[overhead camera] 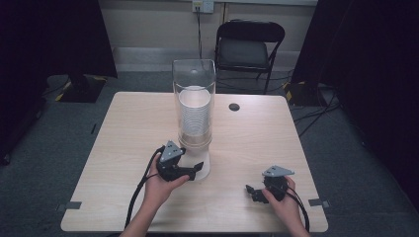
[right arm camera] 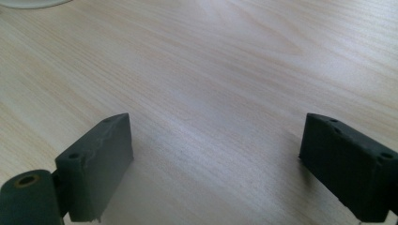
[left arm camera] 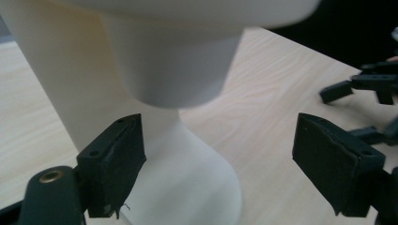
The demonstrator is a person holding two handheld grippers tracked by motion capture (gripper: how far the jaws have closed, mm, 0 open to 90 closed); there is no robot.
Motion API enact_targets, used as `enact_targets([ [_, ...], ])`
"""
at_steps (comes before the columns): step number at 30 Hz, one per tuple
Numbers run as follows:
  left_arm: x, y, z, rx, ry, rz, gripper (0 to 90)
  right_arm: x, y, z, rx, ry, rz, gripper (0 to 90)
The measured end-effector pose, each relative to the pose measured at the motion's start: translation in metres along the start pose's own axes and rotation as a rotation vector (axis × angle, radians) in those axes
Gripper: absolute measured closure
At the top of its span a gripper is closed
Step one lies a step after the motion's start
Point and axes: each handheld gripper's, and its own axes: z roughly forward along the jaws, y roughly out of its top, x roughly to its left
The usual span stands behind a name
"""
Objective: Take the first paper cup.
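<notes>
My left gripper [overhead camera: 197, 168] sits at the foot of the cup dispenser [overhead camera: 193, 98], a tall clear plastic tube that stands near the middle of the table [overhead camera: 123, 148], a little toward my edge. The tube holds a ribbed stack of white paper cups [overhead camera: 194, 116]. In the left gripper view the lowest cup [left arm camera: 178, 70] hangs out beneath it, smooth, matte and tapered, above a cream-white stand [left arm camera: 187, 178] that flares to a rounded foot. My left jaws are spread wide; one black pad [left arm camera: 115, 161] lies just against the stand's neck, the other [left arm camera: 335, 164] is out over bare wood, and nothing is gripped between them.

My right gripper [overhead camera: 253, 191] rests low near the right part of my edge, well apart from the dispenser. Its jaws are also wide apart, with blocky, rubbery black pads [right arm camera: 96, 161] over pale, finely grained wood laminate.

Toward the far edge a small dark round grommet [overhead camera: 234, 106] is set into the tabletop. Beyond the table stands a black folding chair [overhead camera: 249, 47].
</notes>
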Motion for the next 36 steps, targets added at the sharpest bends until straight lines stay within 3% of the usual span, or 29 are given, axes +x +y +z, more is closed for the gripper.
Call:
enact_targets([
  [8, 0.005, 0.008, 0.004, -0.045, 0.055, 0.014, 18.7, 0.000, 0.000, 0.000, 0.002, 0.001, 0.000, 9.0],
  [12, 0.005, 0.010, 0.005, -0.068, 0.050, 0.007, 19.5, 0.000, 0.000, 0.000, 0.002, 0.002, 0.000, 9.0],
  [19, 0.005, 0.015, 0.006, -0.079, 0.052, 0.003, 22.1, 0.000, 0.000, 0.000, 0.002, 0.003, -0.001, 9.0],
  [22, 0.004, 0.020, 0.009, -0.066, 0.073, 0.000, 22.3, 0.000, 0.000, 0.000, 0.002, 0.003, -0.001, 9.0],
  [26, 0.006, 0.019, 0.013, -0.074, 0.084, -0.008, 28.9, -0.001, 0.000, 0.000, 0.002, 0.004, -0.003, 9.0],
  [28, 0.007, 0.019, 0.013, -0.075, 0.092, 0.000, 33.5, -0.001, 0.000, 0.000, 0.002, 0.004, -0.003, 9.0],
  [36, 0.008, 0.017, 0.014, -0.077, 0.090, 0.029, 35.4, -0.001, 0.000, 0.000, 0.003, 0.006, -0.004, 9.0],
])
